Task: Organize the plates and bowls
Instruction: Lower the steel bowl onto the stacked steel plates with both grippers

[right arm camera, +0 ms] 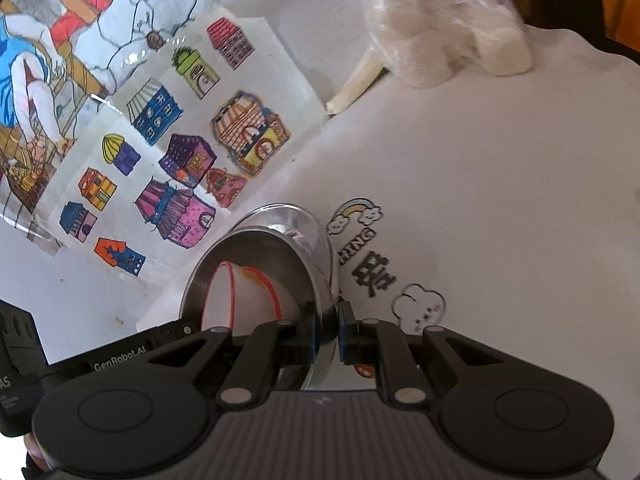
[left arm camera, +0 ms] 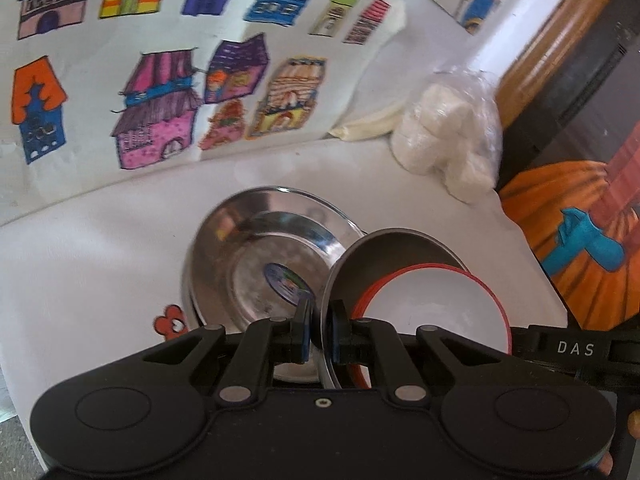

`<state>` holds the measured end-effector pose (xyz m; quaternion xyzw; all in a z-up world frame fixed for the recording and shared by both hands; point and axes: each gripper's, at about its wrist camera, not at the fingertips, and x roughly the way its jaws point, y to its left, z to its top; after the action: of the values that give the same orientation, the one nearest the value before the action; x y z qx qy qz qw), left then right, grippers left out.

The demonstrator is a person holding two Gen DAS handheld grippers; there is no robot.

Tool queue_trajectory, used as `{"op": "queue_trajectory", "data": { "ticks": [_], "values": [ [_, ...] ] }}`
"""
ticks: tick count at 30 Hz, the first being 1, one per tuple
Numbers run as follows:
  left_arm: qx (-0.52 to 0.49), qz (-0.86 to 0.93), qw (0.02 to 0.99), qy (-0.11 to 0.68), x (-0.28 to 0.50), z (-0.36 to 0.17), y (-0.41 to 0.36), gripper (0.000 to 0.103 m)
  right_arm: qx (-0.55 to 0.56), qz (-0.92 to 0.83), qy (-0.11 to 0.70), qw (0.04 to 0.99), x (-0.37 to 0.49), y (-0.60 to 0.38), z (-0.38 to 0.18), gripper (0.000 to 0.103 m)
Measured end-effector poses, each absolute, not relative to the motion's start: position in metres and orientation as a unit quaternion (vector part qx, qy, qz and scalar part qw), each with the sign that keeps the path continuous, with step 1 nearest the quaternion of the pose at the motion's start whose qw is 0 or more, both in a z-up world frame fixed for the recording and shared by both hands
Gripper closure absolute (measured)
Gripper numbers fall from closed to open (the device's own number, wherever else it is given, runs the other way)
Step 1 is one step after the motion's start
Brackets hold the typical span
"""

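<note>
**Two Grippers Clamped on a Tilted Steel Bowl**

In the left wrist view, the left gripper [left arm camera: 319,330] is seen pinched tight on the near rim of a round stainless-steel bowl with a dull grey inside [left arm camera: 384,256], which is held tilted on edge. Inside it sits a white bowl with a red rim [left arm camera: 432,308]. At about ten o'clock from the held bowl, touching it, lies a shiny steel plate with a blue sticker at its centre [left arm camera: 256,264] – flat on the white table surface [left arm camera: 100,264].

In the right wrist view, the right gripper [right arm camera: 326,334] is likewise closed on the rim of the same steel bowl [right arm camera: 256,252], at the opposite side, and the red-rimmed white bowl [right arm camera: 248,296] is seen nested within. Part of the left gripper's black body shows at nine o'clock.

A sheet of coloured house drawings [left arm camera: 160,80] is laid at twelve o'clock from the dishes – a clear plastic bag of white lumps [left arm camera: 448,140] rests at one o'clock, well apart. Rainbow and cloud stickers [right arm camera: 360,216] are seen on the table just beside the bowl at three o'clock in the right view.
</note>
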<state>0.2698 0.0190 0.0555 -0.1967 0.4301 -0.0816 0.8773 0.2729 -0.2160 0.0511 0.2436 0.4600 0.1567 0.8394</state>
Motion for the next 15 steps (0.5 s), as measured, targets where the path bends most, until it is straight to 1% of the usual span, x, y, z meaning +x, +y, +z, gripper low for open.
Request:
{"op": "queue_trajectory", "data": {
  "ticks": [15],
  "values": [
    [-0.217,-0.053,0.88,0.419,0.291,0.055,0.044,0.095,0.221,0.172,0.462,0.841,0.304,-0.185,0.055,0.09]
  ]
}}
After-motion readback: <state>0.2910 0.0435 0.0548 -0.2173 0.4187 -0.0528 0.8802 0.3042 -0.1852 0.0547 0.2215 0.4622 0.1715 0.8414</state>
